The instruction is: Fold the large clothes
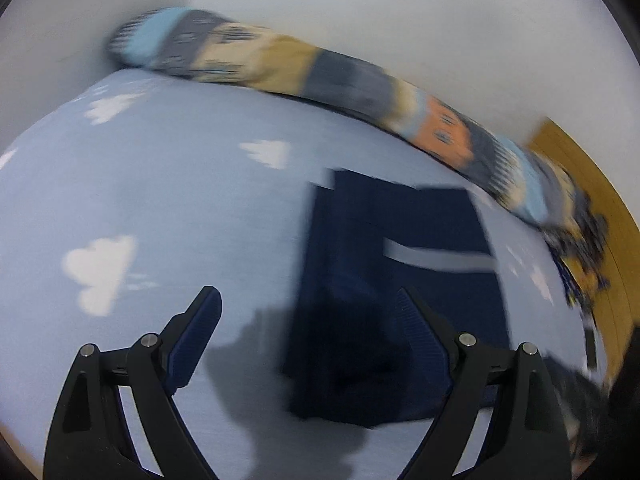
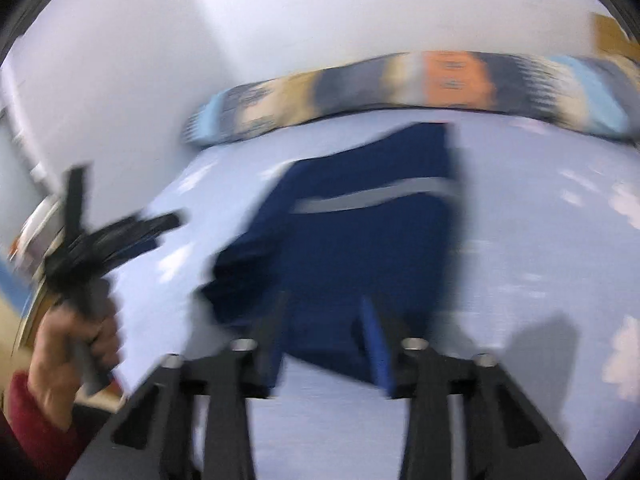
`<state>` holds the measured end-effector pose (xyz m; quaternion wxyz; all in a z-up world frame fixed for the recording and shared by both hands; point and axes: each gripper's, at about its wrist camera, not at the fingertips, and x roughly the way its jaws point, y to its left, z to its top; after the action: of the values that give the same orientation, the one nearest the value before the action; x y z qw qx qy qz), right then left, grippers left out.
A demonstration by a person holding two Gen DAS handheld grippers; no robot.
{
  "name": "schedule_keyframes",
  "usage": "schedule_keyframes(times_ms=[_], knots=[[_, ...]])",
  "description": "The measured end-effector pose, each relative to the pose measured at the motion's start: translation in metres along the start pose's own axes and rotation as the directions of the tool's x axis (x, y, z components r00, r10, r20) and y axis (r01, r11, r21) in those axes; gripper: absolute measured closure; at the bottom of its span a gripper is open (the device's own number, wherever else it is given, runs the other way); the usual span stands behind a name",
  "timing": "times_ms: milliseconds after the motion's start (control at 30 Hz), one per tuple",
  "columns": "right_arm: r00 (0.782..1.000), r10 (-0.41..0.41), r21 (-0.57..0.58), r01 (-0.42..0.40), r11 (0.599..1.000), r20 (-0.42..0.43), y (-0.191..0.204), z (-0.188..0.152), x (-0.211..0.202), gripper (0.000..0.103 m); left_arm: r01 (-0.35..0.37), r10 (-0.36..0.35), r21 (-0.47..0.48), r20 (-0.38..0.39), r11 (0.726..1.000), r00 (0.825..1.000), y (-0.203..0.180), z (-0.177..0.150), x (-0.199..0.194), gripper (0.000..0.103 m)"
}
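Observation:
A folded navy garment (image 1: 392,280) with a grey stripe lies on the light-blue cloud-print bed sheet (image 1: 160,200). My left gripper (image 1: 308,300) is open and empty above the sheet, its right finger over the garment's left edge. In the right wrist view the same garment (image 2: 360,240) lies just ahead of my right gripper (image 2: 324,320), which is open and empty; the view is motion-blurred. The left gripper also shows in the right wrist view (image 2: 120,236), held in a hand at the left.
A long patterned bolster pillow (image 1: 320,68) lies along the far edge of the bed against the white wall; it shows in the right wrist view too (image 2: 400,84). A yellow-brown wooden surface (image 1: 592,200) is at the right. Cluttered items (image 2: 28,248) stand left of the bed.

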<state>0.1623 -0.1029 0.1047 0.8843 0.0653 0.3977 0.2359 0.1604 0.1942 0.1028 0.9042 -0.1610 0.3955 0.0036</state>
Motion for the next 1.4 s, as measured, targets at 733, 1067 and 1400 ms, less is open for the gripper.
schedule_keyframes(times_ms=[733,1067,1400], knots=[[0.994,0.103,-0.066,-0.105,0.992,-0.036,-0.007,0.042,0.055,0.079,-0.162,0.161,0.078,0.01,0.984,0.987,-0.046,-0.005,0.044,0.008],[0.985,-0.156,0.018,0.158,0.987,-0.073,-0.069,0.168,0.17,0.079,-0.2,0.221,0.184,-0.103,0.962,0.97,-0.062,-0.012,0.079,0.008],[0.97,-0.12,-0.001,0.123,0.992,-0.209,-0.079,0.164,0.197,0.08,-0.178,0.196,0.134,-0.138,0.975,0.971,-0.051,-0.013,0.077,0.008]])
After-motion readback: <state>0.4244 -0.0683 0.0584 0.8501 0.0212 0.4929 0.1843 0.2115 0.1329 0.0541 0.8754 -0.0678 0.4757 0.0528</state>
